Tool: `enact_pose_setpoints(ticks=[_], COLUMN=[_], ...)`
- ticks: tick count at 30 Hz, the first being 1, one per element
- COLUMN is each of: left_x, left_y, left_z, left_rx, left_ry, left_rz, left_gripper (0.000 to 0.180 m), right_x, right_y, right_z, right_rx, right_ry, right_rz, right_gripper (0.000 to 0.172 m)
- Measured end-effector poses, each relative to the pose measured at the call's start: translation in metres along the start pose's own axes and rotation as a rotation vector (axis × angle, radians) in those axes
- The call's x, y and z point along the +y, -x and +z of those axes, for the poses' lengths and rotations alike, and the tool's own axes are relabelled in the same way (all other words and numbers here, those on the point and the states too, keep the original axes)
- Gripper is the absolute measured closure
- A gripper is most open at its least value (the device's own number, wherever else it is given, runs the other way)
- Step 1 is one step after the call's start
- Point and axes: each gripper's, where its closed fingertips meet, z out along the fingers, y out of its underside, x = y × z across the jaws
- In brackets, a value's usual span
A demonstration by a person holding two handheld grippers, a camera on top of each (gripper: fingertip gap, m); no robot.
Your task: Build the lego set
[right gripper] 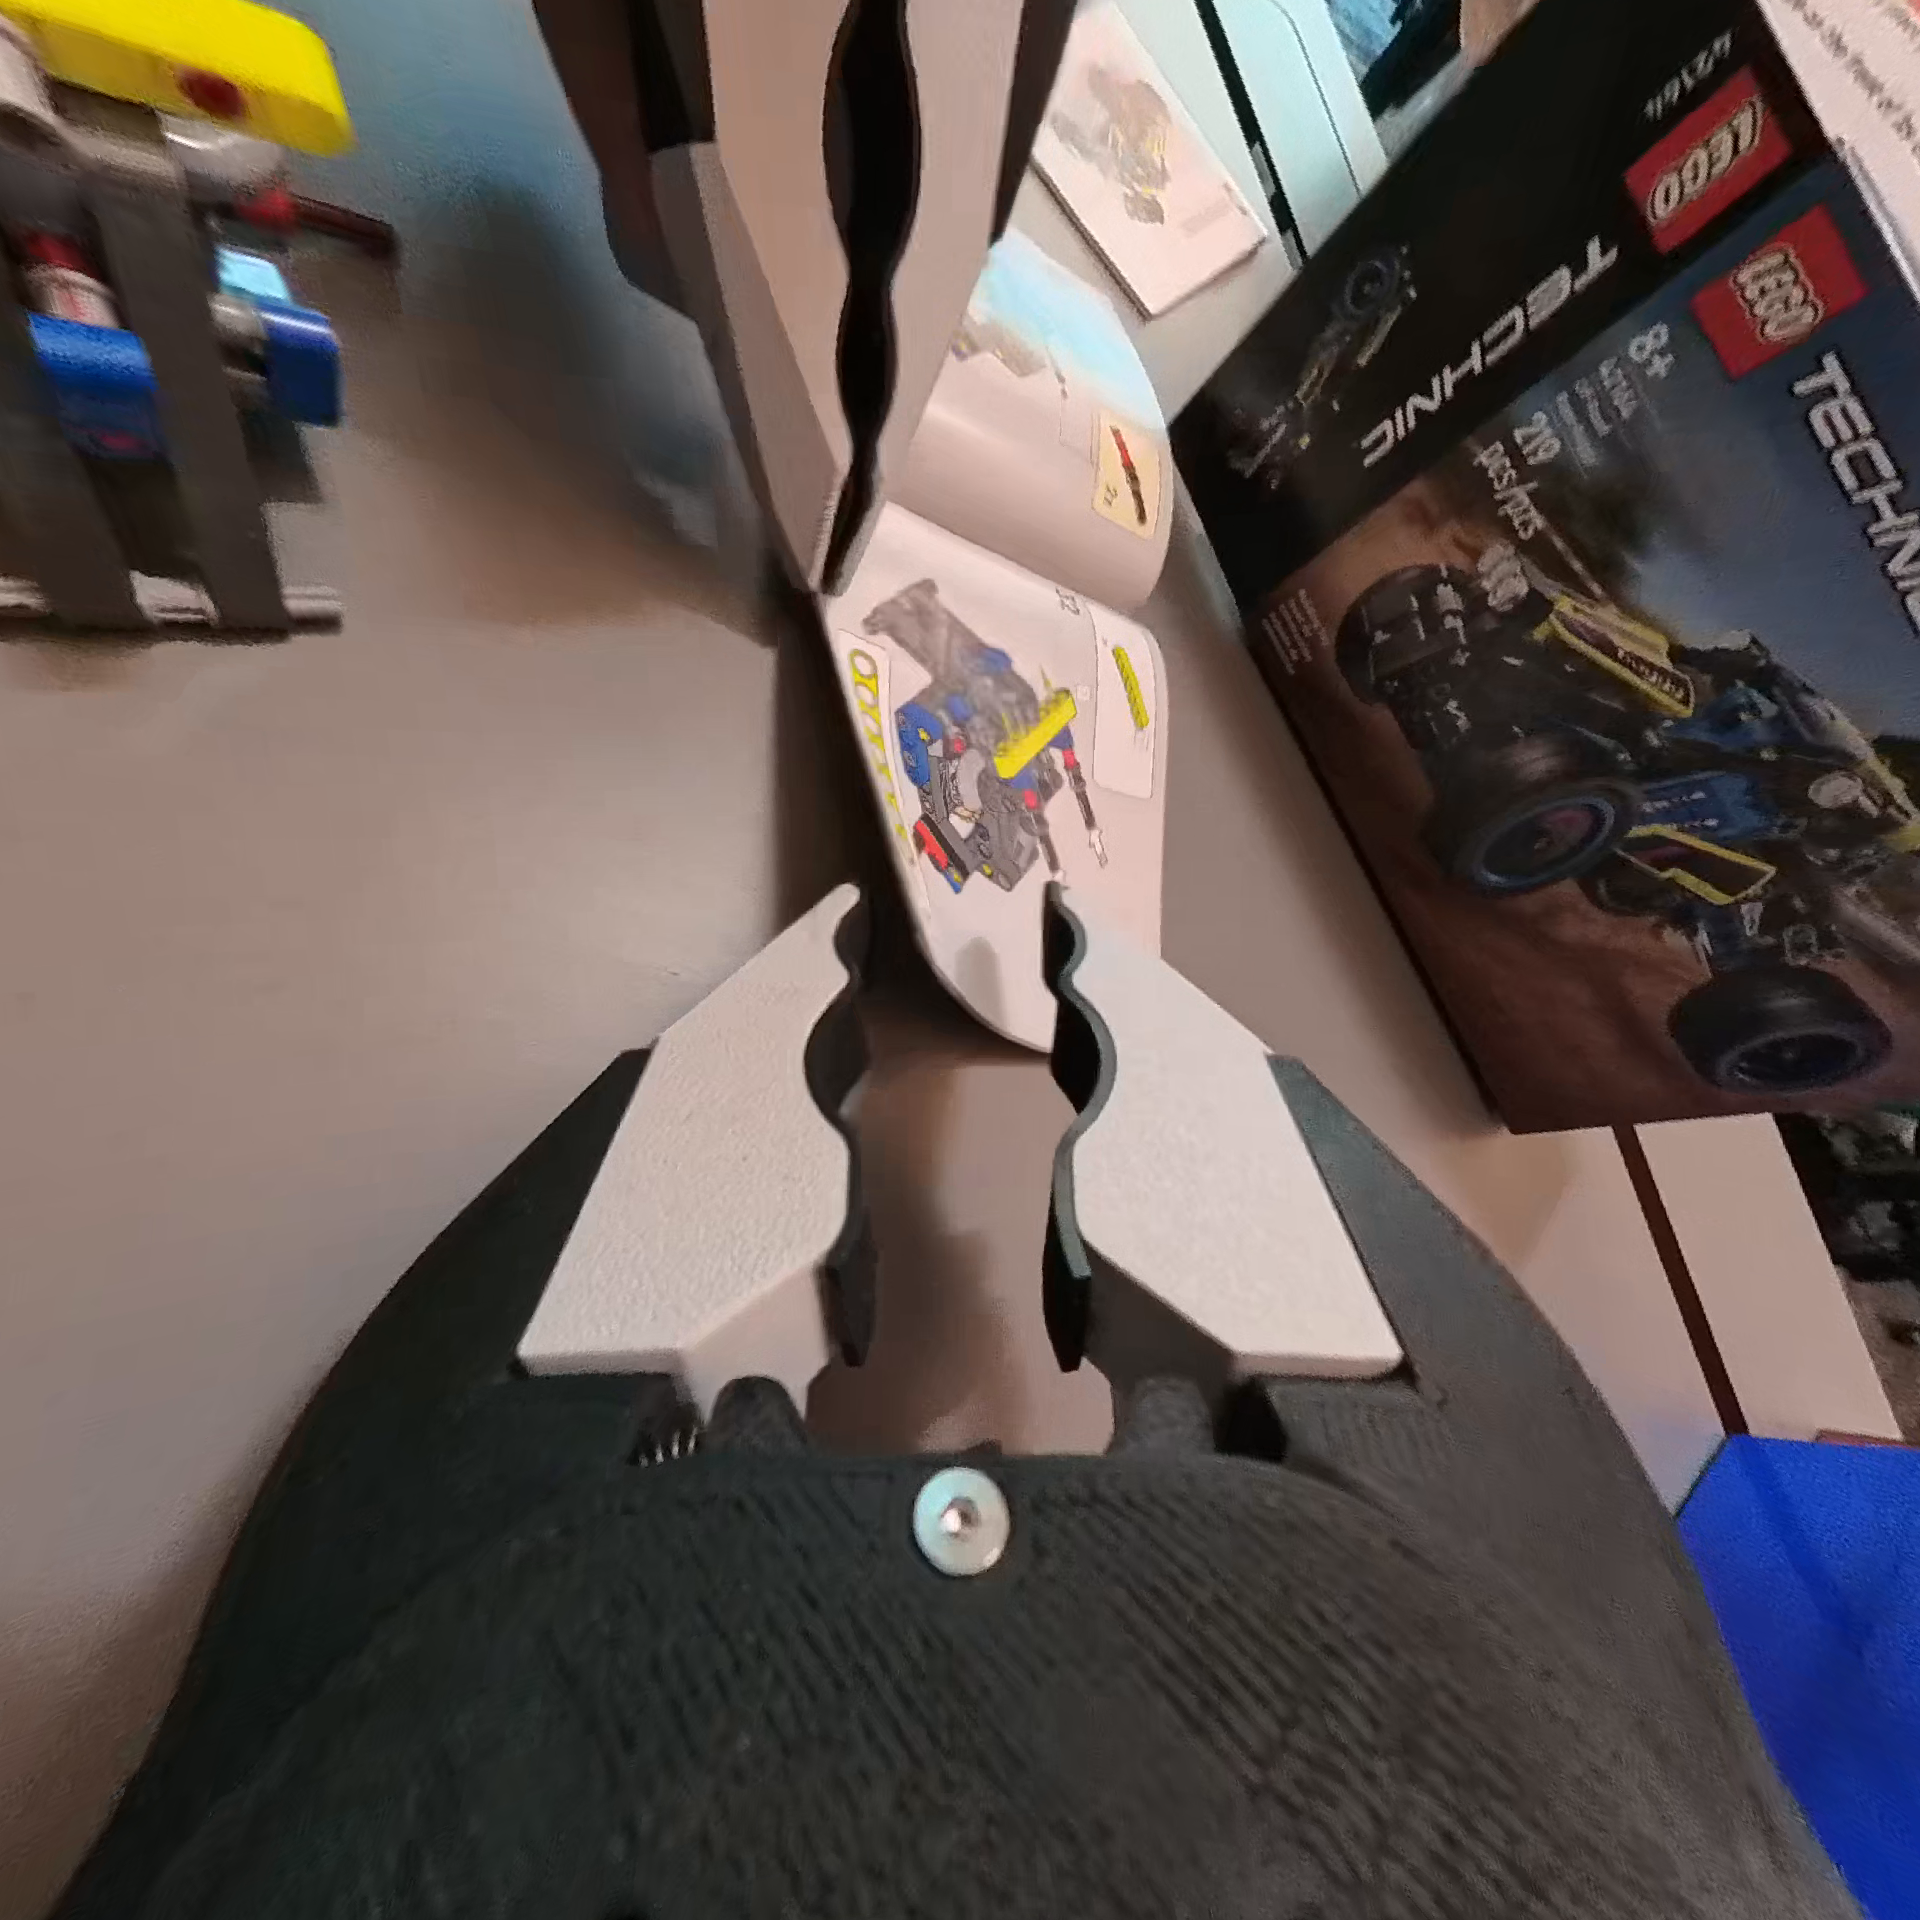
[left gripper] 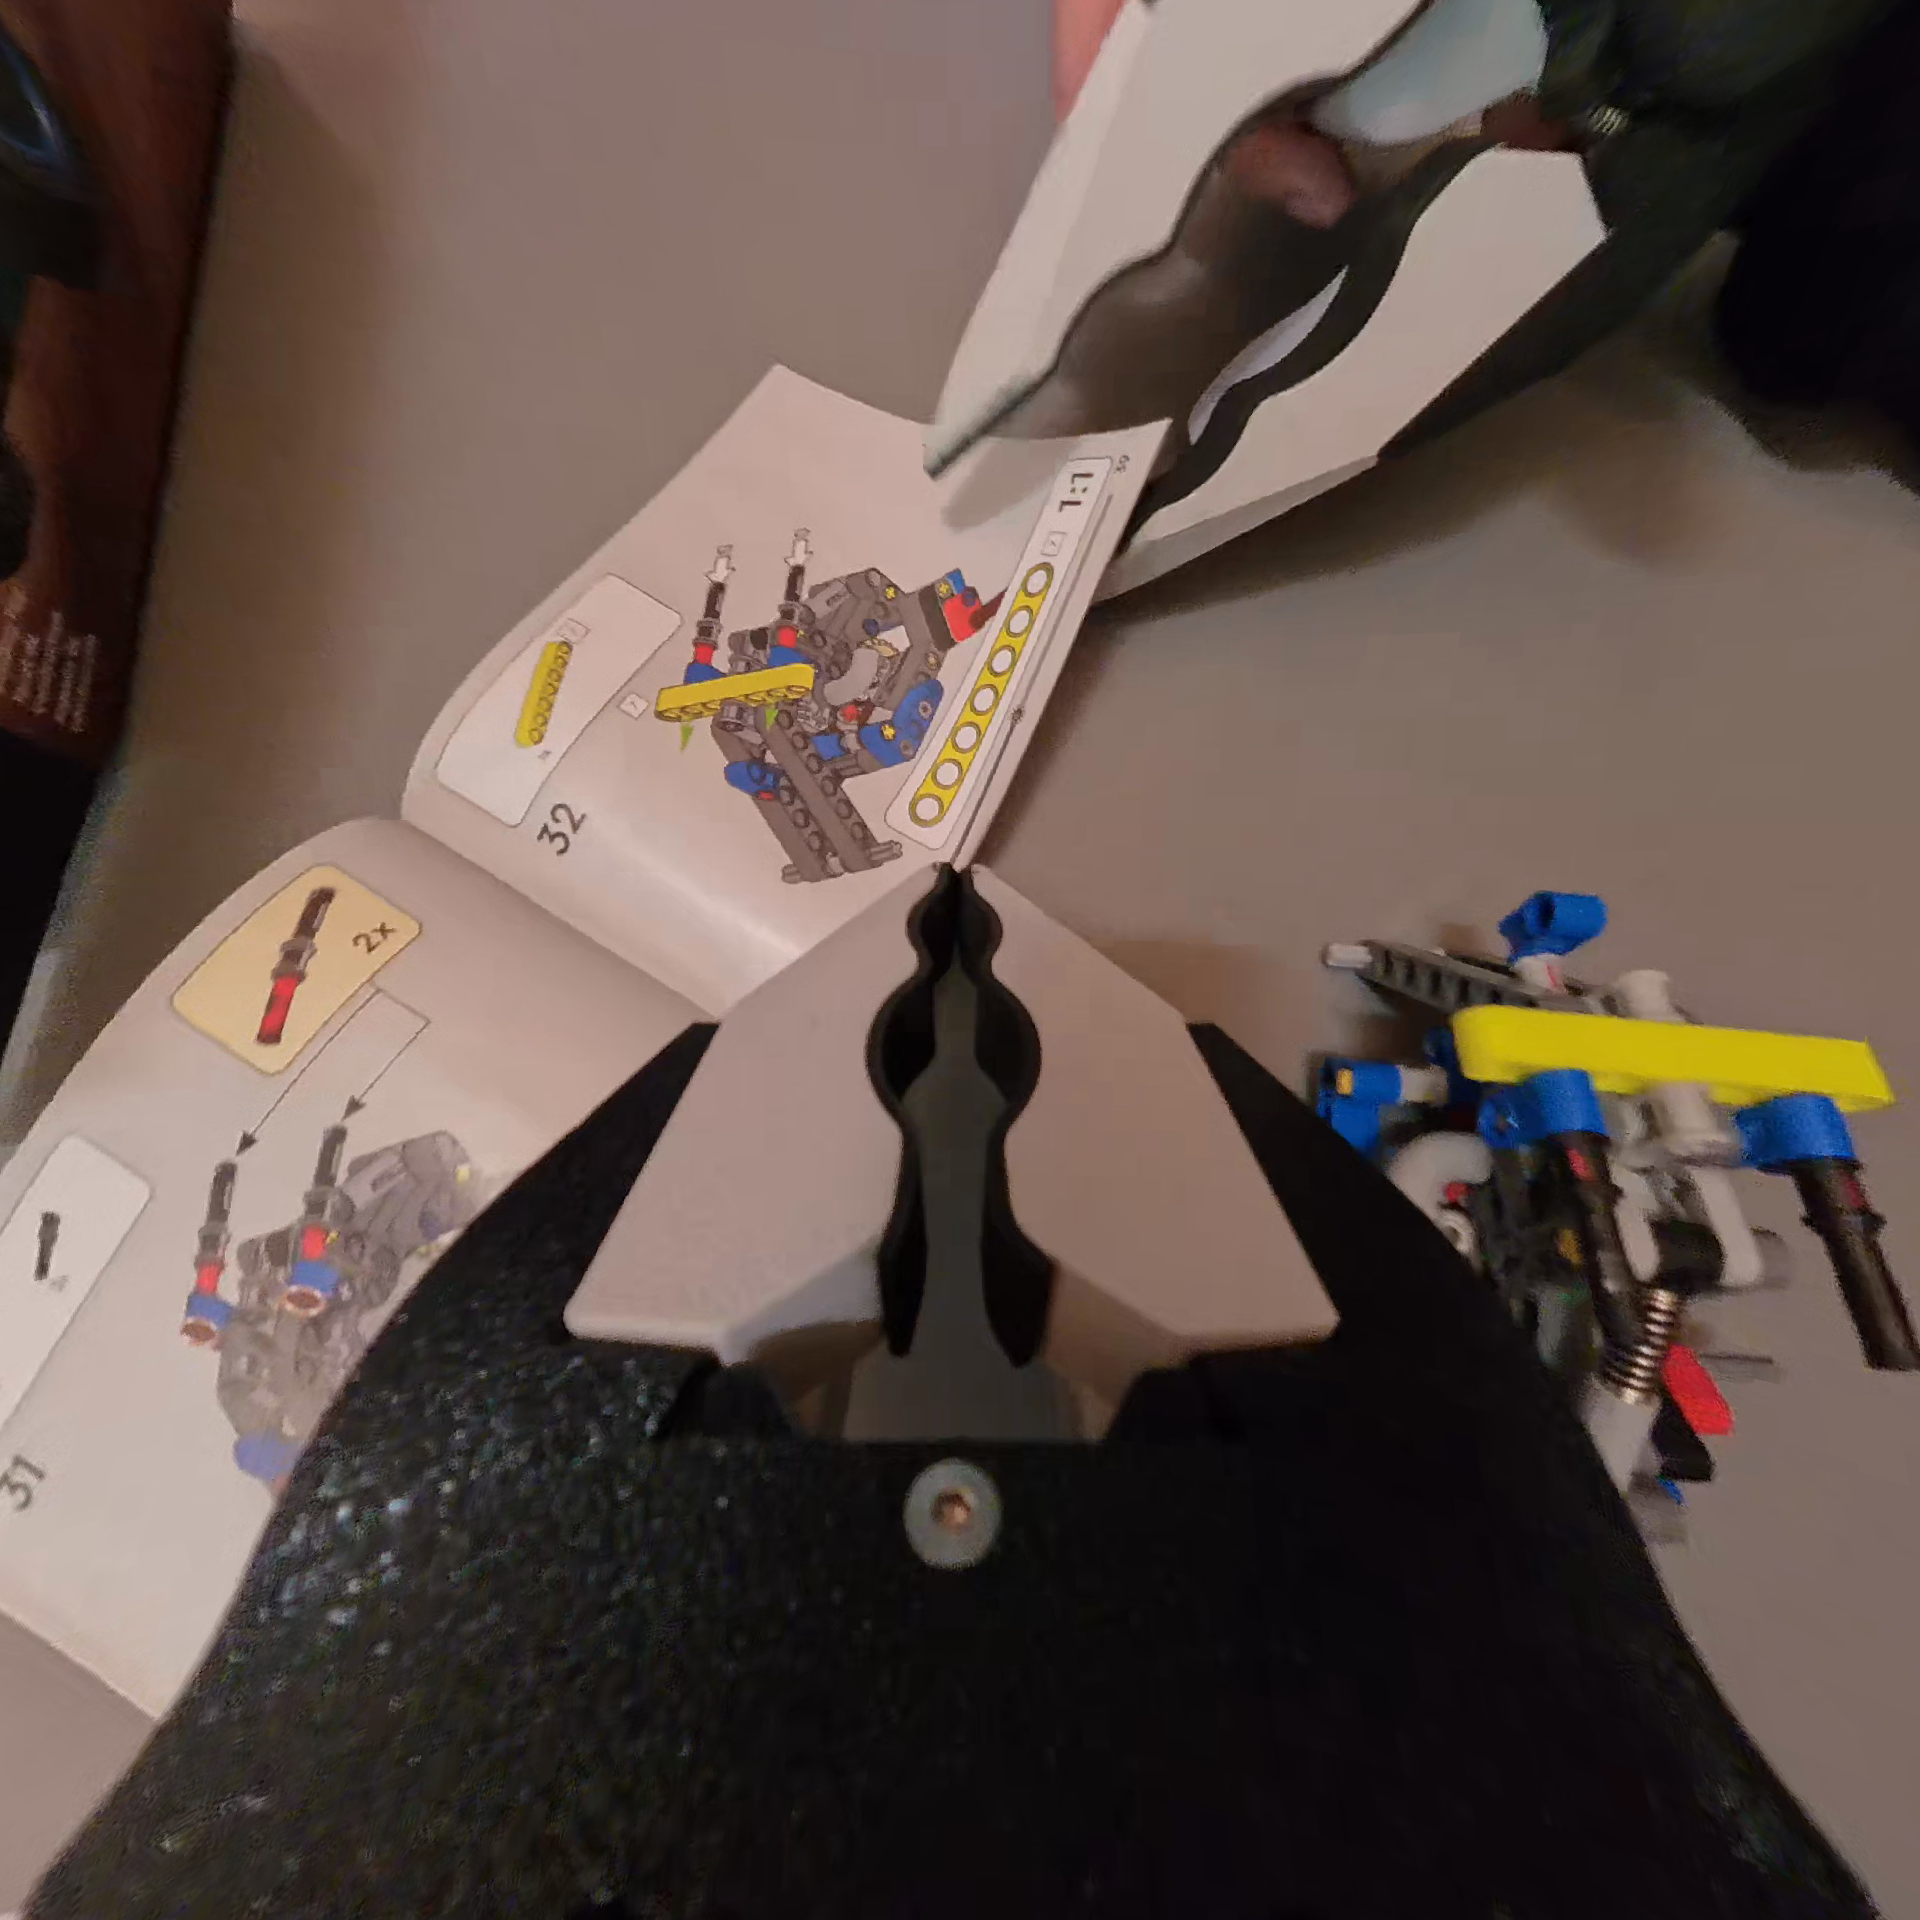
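An open instruction booklet (left gripper: 623,831) lies on the grey table (left gripper: 1351,727). My left gripper (left gripper: 951,883) is shut, its tips pinching the near corner of the booklet's right page. It also shows in the right wrist view (right gripper: 836,571), coming in from above onto that corner. The page (right gripper: 1039,644) curves up off the table. My right gripper (right gripper: 951,899) is open, and the page's other corner lies between its fingers without being pressed. It shows in the left wrist view (left gripper: 1023,520) at the page's far corner. A partly built brick model (left gripper: 1558,1122) with a yellow beam lies right of my left gripper.
A toy set box (right gripper: 1558,623) with a picture of a buggy stands along the table's edge beside the booklet, and shows dark in the left wrist view (left gripper: 83,416). A second leaflet (right gripper: 1143,187) lies farther back. A blue object (right gripper: 1818,1610) is at the lower right. The model (right gripper: 156,364) is at the upper left. Some 7 cm of space lies between my two pairs of fingers.
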Motion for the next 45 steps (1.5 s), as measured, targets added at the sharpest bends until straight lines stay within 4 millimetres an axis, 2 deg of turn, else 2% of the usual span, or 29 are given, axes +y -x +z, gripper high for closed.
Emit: enact_pose_setpoints(ticks=[2, 3, 5, 6, 7, 9, 12, 14, 16, 18, 26, 30, 35, 39, 41, 43, 45], left_x=[-0.003, -0.006, -0.014, -0.02, -0.026, -0.033, -0.019, 0.0, 0.004, 0.005, 0.005, 0.005, 0.008, 0.016, 0.009, -0.015, -0.026], left_y=[-0.003, -0.004, -0.005, -0.004, -0.002, 0.002, 0.021, 0.025, 0.027, 0.028, 0.028, 0.028, 0.033, 0.048, 0.043, 0.017, -0.009], left_z=[-0.006, -0.009, -0.015, -0.017, -0.018, -0.015, -0.001, 0.01, 0.011, 0.008, 0.007, 0.006, 0.002, -0.013, -0.017, -0.013, -0.004], left_rx=[-0.002, -0.003, 0.01, 0.0, -0.021, -0.075, -0.159, -0.128, -0.146, -0.173, -0.179, -0.147, -0.172, -0.312, -0.312, -0.198, -0.081], left_ry=[-0.035, -0.055, -0.102, -0.123, -0.137, -0.118, 0.036, 0.149, 0.154, 0.156, 0.014, -0.022, -0.023, 0.046, 0.047, -0.03, -0.039], left_rz=[-0.002, -0.011, -0.019, -0.009, 0.023, 0.148, 0.199, 0.176, 0.233, 0.215, -0.055, -0.135, -0.215, -0.132, -0.07, 0.063, 0.181], left_gripper=[0.18, 0.18, 0.174, 0.16, 0.157, 0.177, 0.168, 0.18, 0.18, 0.18, 0.18, 0.18, 0.18, 0.18, 0.18, 0.178, 0.162], right_x=[-0.004, -0.003, -0.002, -0.002, -0.002, 0.0, 0.004, 0.006, 0.006, 0.007, 0.006, 0.002, 0.002, 0.001, 0.0, 0.0, -0.001], right_y=[0.005, 0.0, -0.004, -0.003, -0.001, 0.0, 0.007, 0.007, 0.006, 0.006, 0.004, 0.011, 0.016, 0.015, 0.014, 0.012, 0.012], right_z=[0.0, 0.0, 0.001, 0.002, 0.004, 0.007, 0.012, 0.013, 0.012, 0.009, -0.001, 0.001, 0.008, 0.01, 0.009, 0.01, 0.01], right_rx=[-0.01, 0.03, 0.075, 0.068, 0.057, 0.065, 0.053, 0.074, 0.091, 0.08, 0.155, 0.174, 0.179, 0.207, 0.22, 0.232, 0.229], right_ry=[0.0, 0.015, 0.024, 0.017, 0.009, 0.011, 0.053, 0.074, 0.077, 0.068, 0.05, 0.056, 0.102, 0.114, 0.101, 0.09, 0.084], right_rz=[-0.037, -0.063, -0.111, -0.108, -0.1, -0.116, -0.188, -0.231, -0.229, -0.203, -0.19, -0.238, -0.301, -0.33, -0.322, -0.317, -0.315], right_gripper=[0.165, 0.17, 0.172, 0.172, 0.172, 0.172, 0.172, 0.172, 0.172, 0.172, 0.156, 0.171, 0.172, 0.172, 0.172, 0.172, 0.172])
